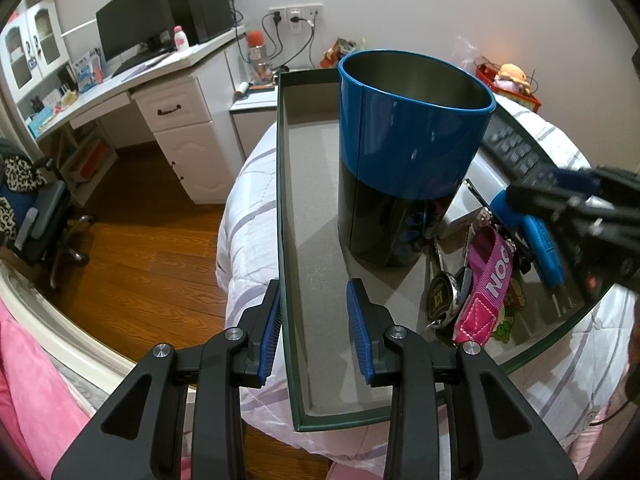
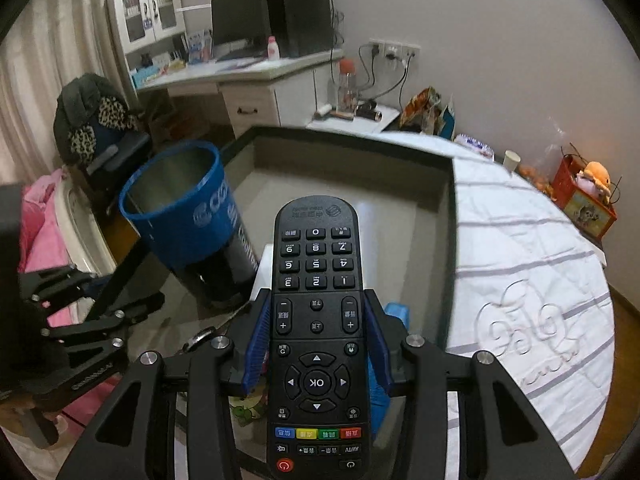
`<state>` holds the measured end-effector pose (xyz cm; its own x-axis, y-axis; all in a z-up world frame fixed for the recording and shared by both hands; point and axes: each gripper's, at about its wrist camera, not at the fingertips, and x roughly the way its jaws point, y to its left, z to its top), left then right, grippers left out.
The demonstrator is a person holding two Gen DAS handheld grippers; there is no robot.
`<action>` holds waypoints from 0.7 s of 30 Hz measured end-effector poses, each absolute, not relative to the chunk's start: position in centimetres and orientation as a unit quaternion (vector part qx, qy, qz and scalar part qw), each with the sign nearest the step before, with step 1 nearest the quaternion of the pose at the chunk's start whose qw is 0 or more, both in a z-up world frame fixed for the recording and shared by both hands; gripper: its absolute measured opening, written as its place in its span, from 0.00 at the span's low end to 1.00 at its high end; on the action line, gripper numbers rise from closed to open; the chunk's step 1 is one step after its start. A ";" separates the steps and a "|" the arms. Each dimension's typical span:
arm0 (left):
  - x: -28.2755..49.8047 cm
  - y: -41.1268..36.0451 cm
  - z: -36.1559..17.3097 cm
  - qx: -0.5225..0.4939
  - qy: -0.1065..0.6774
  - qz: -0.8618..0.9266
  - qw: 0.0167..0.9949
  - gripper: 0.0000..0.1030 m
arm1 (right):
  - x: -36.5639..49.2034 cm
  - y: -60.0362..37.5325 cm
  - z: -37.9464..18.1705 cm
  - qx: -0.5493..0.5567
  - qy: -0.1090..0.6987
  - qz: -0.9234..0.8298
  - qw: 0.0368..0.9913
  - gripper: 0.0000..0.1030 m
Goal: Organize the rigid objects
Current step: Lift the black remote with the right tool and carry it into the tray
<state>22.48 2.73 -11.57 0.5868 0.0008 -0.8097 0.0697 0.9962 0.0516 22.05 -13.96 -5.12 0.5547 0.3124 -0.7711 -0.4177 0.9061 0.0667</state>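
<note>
My right gripper is shut on a black remote control, which sticks out forward over a shallow green box with a grey floor. A blue and black tin can stands open-topped in the box, to the left of the remote. In the left wrist view my left gripper straddles the box's left wall. Its left pad is against the outside and its right pad stands apart inside. The can is just ahead. The remote and the right gripper show blurred at the right.
Right of the can lie keys on a pink lanyard, a tape measure, a blue-handled tool and a white box. The green box rests on a bed with a striped white quilt. A desk and wooden floor lie to the left.
</note>
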 end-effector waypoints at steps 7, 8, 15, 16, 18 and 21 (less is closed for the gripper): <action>22.4 2.7 -11.6 0.040 0.455 -0.020 0.890 0.31 | 22.0 -14.1 -6.2 -0.057 0.433 0.193 0.879 0.44; 22.4 2.8 -11.6 0.041 0.455 -0.020 0.889 0.31 | 22.1 -14.1 -6.2 -0.061 0.433 0.188 0.879 0.44; 22.5 2.7 -11.6 0.041 0.455 -0.020 0.889 0.31 | 22.4 -13.6 -6.8 -0.057 0.442 0.178 0.877 0.44; 22.4 2.8 -11.6 0.041 0.455 -0.020 0.889 0.31 | 22.4 -13.6 -6.8 -0.057 0.441 0.178 0.878 0.44; 22.4 2.8 -11.6 0.040 0.455 -0.020 0.889 0.31 | 22.5 -13.3 -6.7 -0.058 0.440 0.181 0.878 0.44; 22.4 2.8 -11.6 0.041 0.455 -0.020 0.889 0.31 | 22.6 -13.1 -6.7 -0.061 0.440 0.179 0.878 0.44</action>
